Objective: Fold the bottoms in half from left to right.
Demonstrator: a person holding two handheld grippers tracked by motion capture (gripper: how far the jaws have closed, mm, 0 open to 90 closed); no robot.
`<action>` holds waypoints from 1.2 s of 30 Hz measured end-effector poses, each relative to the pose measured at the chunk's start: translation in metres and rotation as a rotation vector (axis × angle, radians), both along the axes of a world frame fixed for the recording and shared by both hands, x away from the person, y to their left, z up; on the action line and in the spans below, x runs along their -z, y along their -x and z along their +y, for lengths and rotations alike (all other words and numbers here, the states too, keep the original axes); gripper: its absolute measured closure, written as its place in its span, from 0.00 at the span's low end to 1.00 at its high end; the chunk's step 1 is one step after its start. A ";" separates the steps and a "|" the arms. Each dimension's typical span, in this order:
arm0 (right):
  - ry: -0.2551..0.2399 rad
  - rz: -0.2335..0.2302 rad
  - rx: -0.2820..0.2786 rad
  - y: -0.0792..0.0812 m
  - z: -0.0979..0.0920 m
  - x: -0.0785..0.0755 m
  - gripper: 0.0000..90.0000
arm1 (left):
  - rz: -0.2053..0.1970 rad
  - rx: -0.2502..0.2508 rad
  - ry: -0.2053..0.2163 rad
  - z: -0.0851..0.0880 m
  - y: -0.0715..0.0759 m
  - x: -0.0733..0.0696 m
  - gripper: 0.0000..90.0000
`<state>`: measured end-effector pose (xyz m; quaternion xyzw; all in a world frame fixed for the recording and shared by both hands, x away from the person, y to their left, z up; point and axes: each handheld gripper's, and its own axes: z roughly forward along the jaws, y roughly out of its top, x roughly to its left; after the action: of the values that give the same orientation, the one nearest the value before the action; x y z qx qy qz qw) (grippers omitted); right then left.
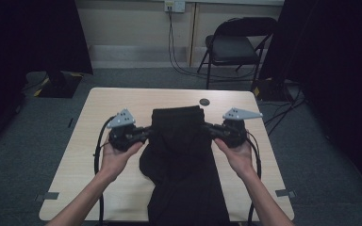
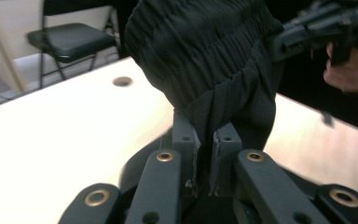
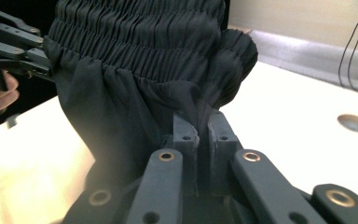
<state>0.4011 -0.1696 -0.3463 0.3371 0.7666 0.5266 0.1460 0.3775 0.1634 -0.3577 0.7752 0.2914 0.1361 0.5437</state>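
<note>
A black elastic-waisted garment, likely shorts or trousers, lies down the middle of the table, its gathered waistband at the twelve o'clock end and the rest trailing toward six o'clock, off the near edge. The left gripper holds the waistband from the nine o'clock side and the right gripper from three o'clock. In each gripper view the jaws are clamped on a pinch of cloth just below the elastic.

The step in hand looks like spreading or laying the waistband flat. To do it well, keep both hands level and draw them apart evenly, toward nine and three, so the elastic stretches straight without twisting. The grips are small, so pull gently or the cloth may slip. How the lower half lies is hard to read in the dim high view; it seems bunched toward seven o'clock.
</note>
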 end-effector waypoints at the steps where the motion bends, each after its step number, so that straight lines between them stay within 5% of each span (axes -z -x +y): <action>1: -0.005 0.010 -0.009 0.009 -0.003 0.002 0.94 | 0.008 0.014 0.004 0.000 0.008 0.004 0.93; 6: -0.015 0.062 -0.040 0.048 -0.014 0.021 0.94 | 0.078 0.069 -0.030 -0.006 0.038 0.036 0.92; 8: 0.028 0.088 -0.035 0.059 -0.014 0.040 0.94 | 0.144 0.079 -0.049 -0.009 0.042 0.057 0.92; 11: 0.059 0.157 -0.028 0.068 -0.016 0.071 0.94 | 0.224 0.102 -0.104 -0.016 0.046 0.083 0.92; 16: 0.111 0.250 -0.028 0.074 -0.019 0.112 0.94 | 0.289 0.124 -0.191 -0.026 0.045 0.109 0.92; 21: 0.204 0.280 -0.033 0.065 -0.011 0.132 0.94 | 0.312 0.076 -0.294 -0.031 0.033 0.126 0.92; 24: 0.245 0.277 -0.036 0.057 -0.006 0.141 0.94 | 0.305 0.042 -0.295 -0.030 0.022 0.129 0.92; 28: 0.255 0.251 -0.031 0.042 0.003 0.144 0.94 | 0.278 -0.004 -0.304 -0.024 0.007 0.131 0.92; 36: 0.236 0.219 0.014 -0.005 0.028 0.148 0.94 | 0.237 -0.141 -0.317 -0.009 -0.050 0.133 0.93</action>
<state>0.4057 -0.1415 -0.4941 0.3781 0.8322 0.3919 0.1038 0.4280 0.1541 -0.4906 0.8393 0.3818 0.1259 0.3661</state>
